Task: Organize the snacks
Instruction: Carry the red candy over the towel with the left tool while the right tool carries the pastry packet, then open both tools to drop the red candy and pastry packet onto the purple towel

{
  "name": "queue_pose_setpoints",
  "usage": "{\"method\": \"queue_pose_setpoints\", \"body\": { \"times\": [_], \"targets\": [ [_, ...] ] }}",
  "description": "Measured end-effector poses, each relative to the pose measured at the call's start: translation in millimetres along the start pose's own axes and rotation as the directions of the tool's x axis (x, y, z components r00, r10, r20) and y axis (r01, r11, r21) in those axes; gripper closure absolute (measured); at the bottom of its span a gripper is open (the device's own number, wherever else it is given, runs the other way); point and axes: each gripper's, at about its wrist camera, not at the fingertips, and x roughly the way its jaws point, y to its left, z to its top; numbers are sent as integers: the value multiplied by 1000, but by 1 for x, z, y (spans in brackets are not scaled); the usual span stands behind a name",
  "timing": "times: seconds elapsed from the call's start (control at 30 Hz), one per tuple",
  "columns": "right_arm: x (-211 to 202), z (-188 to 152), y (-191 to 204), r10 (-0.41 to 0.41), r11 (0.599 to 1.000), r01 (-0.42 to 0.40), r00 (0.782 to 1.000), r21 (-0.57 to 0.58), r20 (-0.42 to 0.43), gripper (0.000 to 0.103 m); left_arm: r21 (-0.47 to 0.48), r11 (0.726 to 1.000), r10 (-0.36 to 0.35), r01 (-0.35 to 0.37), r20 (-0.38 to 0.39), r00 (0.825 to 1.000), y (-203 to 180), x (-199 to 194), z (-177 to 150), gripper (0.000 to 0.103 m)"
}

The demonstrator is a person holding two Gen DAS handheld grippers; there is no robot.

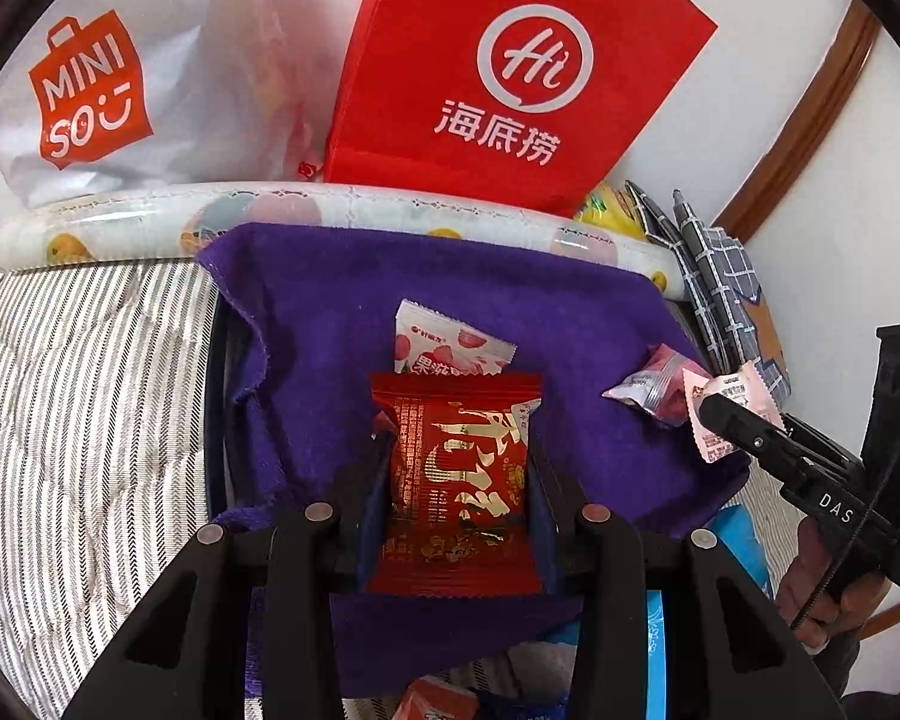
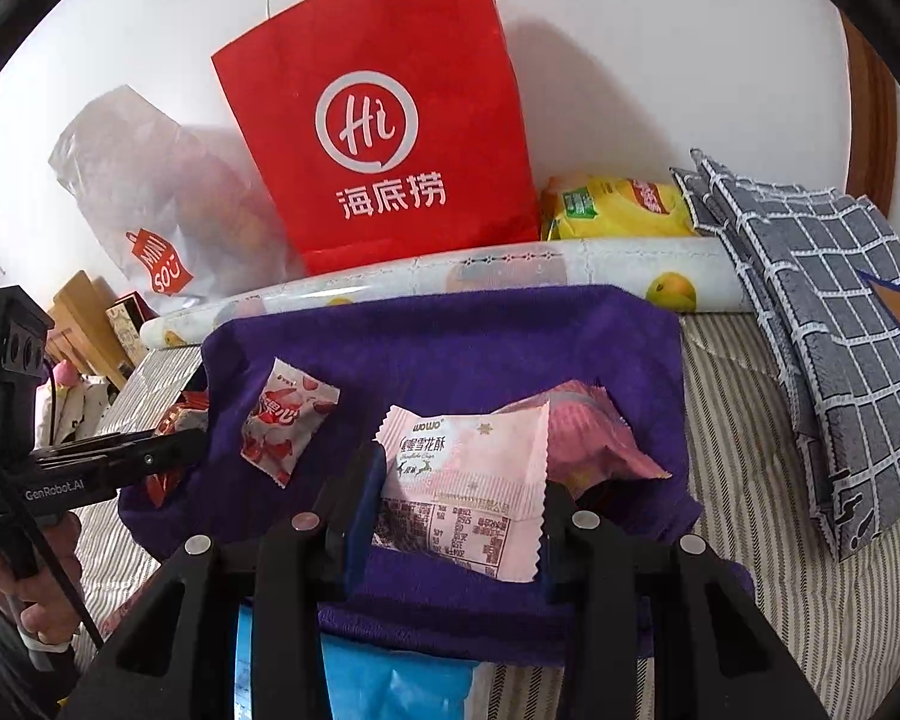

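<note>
My left gripper (image 1: pixel 459 450) is shut on a red snack packet (image 1: pixel 456 498) with gold characters, holding it over a purple cloth (image 1: pixel 306 324). Just beyond it a white packet with strawberry print (image 1: pixel 444 345) lies on the cloth. My right gripper (image 2: pixel 462 474) is shut on a pale pink snack packet (image 2: pixel 468 480), with a darker pink packet (image 2: pixel 594 432) lying behind it. In the right wrist view the strawberry packet (image 2: pixel 285 423) lies left of centre, and the left gripper (image 2: pixel 174 447) comes in from the left edge. In the left wrist view the right gripper (image 1: pixel 726 420) shows at the right.
A red paper bag (image 2: pixel 384 120) and a white plastic shopping bag (image 1: pixel 96 84) stand against the wall. A fruit-print roll (image 2: pixel 510 276) lies in front of them. A yellow chip bag (image 2: pixel 618 207) and a grey checked pouch (image 2: pixel 822 312) sit at the right. Striped bedding (image 1: pixel 72 420) surrounds the cloth.
</note>
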Motion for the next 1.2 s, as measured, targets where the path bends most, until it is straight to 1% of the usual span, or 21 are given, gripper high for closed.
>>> {"method": "queue_pose_setpoints", "body": {
  "times": [0.23, 0.8, 0.97, 1.17, 1.2],
  "targets": [
    [4, -2, 4, -10, 1000, 9, 1000, -21, -17, 64, 17, 1000, 1, 0, -25, 1000, -4, 5, -2, 63],
    [10, -3, 3, -33, 999, 32, 998, -19, -49, 63, 22, 1000, 10, -9, -70, 998, -5, 16, -6, 63],
    [9, -2, 2, -45, 999, 44, 998, -15, -40, 62, 23, 1000, 14, -12, -76, 997, -6, 17, -8, 63],
    [6, -1, 1, -36, 999, 36, 999, -18, -24, 62, 22, 1000, 12, -10, -72, 997, -7, 16, -8, 63],
    [5, -1, 2, -37, 999, 36, 999, -18, -21, 61, 19, 1000, 11, -9, -70, 997, -6, 15, -8, 63]
  ]
}}
